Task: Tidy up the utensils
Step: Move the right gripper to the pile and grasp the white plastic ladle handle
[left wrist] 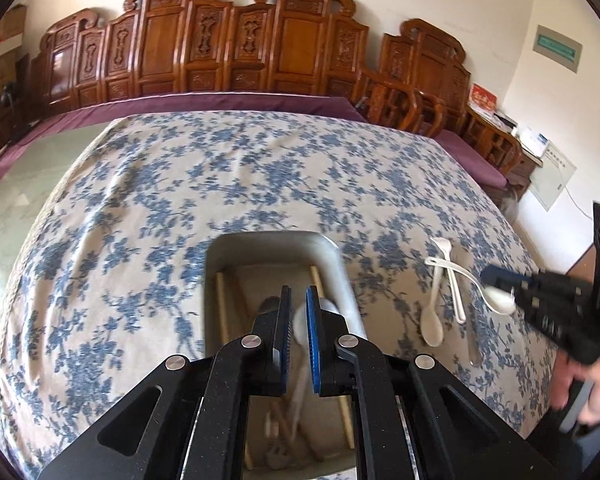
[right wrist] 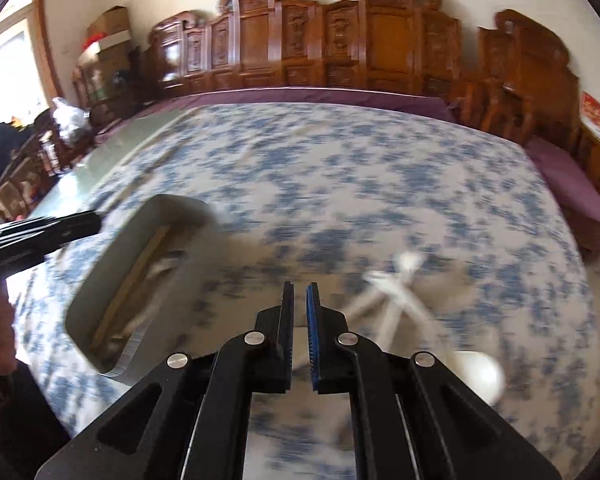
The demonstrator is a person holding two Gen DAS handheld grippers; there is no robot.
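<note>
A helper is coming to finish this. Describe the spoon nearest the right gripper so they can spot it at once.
On the blue-flowered tablecloth, look right of the grey tray that holds chopsticks, to the cluster of white plastic utensils. The spoon lies at the cluster's right edge, its bowl against the right gripper tips. Unlike its straight neighbours, its thin handle curves.

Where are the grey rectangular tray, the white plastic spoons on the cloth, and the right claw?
Grey rectangular tray [left wrist: 276, 245], left wrist view, on its far inner wall.
White plastic spoons [left wrist: 432, 326], left wrist view, on the bowl of the nearest spoon.
Right claw [right wrist: 299, 300], right wrist view, midway between its fingertips.
</note>
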